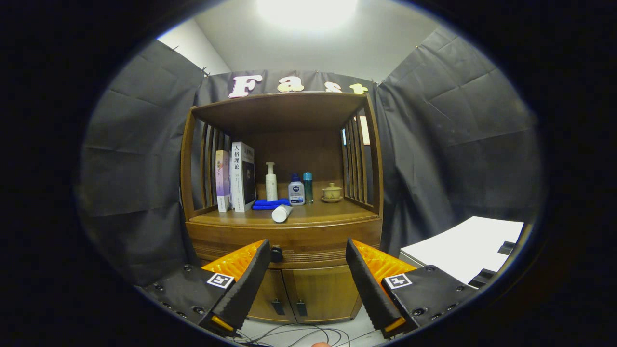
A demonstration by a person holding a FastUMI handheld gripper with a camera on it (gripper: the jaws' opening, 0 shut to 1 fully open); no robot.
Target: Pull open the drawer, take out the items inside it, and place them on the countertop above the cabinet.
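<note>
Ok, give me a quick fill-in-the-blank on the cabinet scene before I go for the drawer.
1. The gripper is ____, holding nothing.
2. The drawer, with its dark knob beside one finger, is ____.
3. The white bottle at the countertop's front is lying on its ____.
4. The two books stand ____ beside the blue cloth.

Missing: open; closed; side; upright

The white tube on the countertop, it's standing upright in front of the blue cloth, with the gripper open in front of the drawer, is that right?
Not quite. The white tube is lying on its side, not upright, as the gripper view shows. The rest holds: it is on the countertop just in front of the blue cloth, and the gripper is open in front of the drawer, which is closed.
</note>
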